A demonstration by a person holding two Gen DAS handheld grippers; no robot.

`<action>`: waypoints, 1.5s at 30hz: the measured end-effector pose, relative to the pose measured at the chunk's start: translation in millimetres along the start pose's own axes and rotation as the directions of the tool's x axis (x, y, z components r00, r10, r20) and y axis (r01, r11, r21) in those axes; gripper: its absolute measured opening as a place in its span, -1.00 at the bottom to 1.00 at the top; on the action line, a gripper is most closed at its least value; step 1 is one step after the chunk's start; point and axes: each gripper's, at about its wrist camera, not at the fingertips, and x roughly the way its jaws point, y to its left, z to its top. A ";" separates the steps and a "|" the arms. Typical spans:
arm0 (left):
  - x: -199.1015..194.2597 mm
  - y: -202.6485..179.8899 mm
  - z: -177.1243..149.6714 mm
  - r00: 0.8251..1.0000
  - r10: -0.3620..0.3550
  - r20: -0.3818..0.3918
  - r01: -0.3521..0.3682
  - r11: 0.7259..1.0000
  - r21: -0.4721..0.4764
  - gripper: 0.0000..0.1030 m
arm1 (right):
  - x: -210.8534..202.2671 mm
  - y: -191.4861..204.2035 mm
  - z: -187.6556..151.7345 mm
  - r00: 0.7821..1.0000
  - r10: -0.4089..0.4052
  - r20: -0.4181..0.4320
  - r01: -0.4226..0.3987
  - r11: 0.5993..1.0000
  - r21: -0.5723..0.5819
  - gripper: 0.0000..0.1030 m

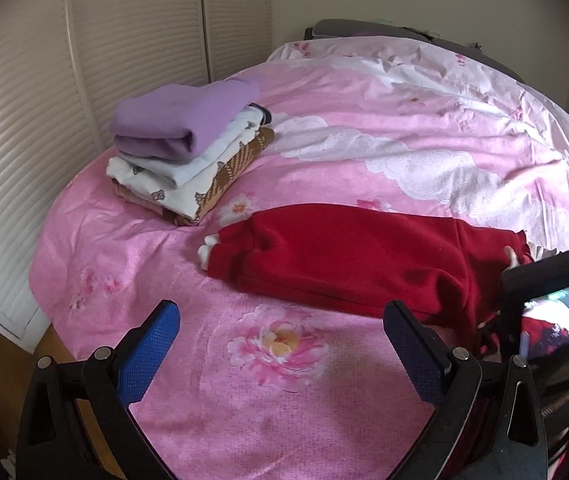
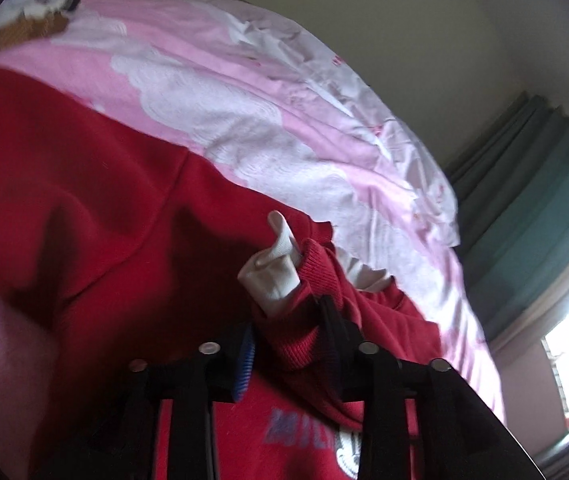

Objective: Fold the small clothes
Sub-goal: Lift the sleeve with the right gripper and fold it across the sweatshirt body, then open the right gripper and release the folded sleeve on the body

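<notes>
Red sweater [image 1: 348, 256] lying across the pink bedspread [image 1: 244, 400]

Right gripper [image 2: 288, 344] clenched on the sweater's ribbed cuff [image 2: 308, 320]; left gripper [image 1: 280, 356] spread wide, grasping nothing; folded stack [image 1: 188, 148] beyond.

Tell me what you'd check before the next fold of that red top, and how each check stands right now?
1. Right gripper has the ribbed cuff of the red sweater: ok, cloth sits between its fingers.
2. Left gripper is free: ok, open above the pink bedspread.
3. Sweater body lies flat: ok mostly; the right end is bunched.
4. White inner sleeve is tucked in: not ok, it pokes out.
5. Folded pile is out of the way: ok.
</notes>
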 end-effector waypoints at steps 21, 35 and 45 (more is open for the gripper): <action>-4.4 -180.2 -13.3 0.988 -0.155 -0.005 0.151 0.961 0.232 1.00 | -5.1 -224.3 -146.8 0.986 0.066 -0.150 0.000 0.916 0.400 0.28; 60.4 -235.1 -9.0 0.994 -0.092 -0.052 0.103 0.956 0.276 1.00 | 65.6 -246.4 -166.5 0.937 0.287 -0.197 -0.121 0.800 0.588 0.42; 82.7 -222.8 -12.6 0.997 -0.040 -0.060 0.053 0.967 0.247 1.00 | 62.8 -237.8 -174.1 0.913 0.360 -0.193 -0.193 0.797 0.572 0.50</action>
